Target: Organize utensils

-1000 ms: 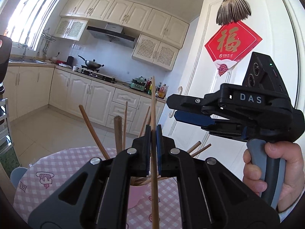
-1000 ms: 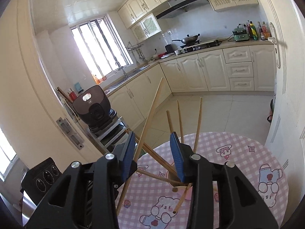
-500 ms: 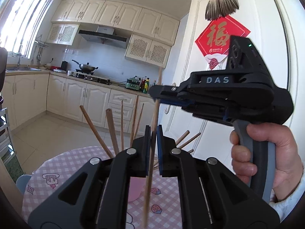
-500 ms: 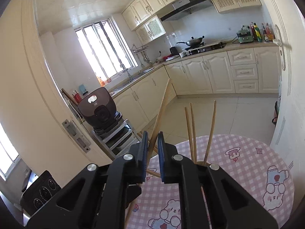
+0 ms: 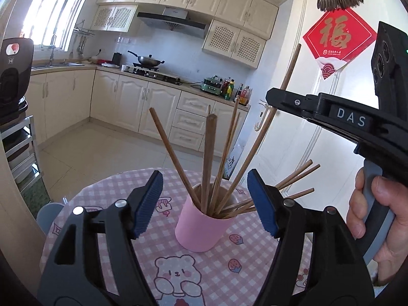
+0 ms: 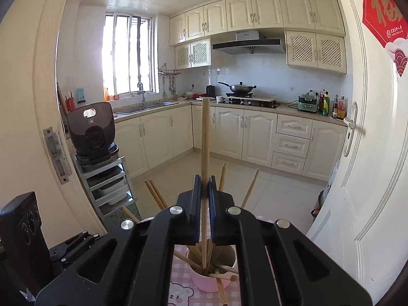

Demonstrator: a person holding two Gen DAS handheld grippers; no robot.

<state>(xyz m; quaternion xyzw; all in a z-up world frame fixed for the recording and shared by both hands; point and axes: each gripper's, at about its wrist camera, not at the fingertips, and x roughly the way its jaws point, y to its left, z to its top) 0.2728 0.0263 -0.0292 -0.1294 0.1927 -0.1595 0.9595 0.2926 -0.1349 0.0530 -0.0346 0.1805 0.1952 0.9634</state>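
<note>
On the pink checked tablecloth (image 5: 107,234) a pink cup (image 5: 201,225) is set, holding a loose spray of wooden chopsticks (image 5: 210,158) — some upright, several splayed low over the rim to the right. One chopstick (image 6: 204,158) is clamped between the shut pads of the right gripper (image 6: 204,191), its lower end already inside the cup. A second earlier this stick was pinched by the left gripper (image 5: 205,201); that hold has since been given up, and the left jaws are now opening, nothing between them but the view of the cup. The hand-over is thus judged complete — the stick remains to be released into the cup. Behind: cream cabinets (image 5: 132,102), a white door (image 5: 313,153) with a red ornament (image 5: 339,38).
</note>
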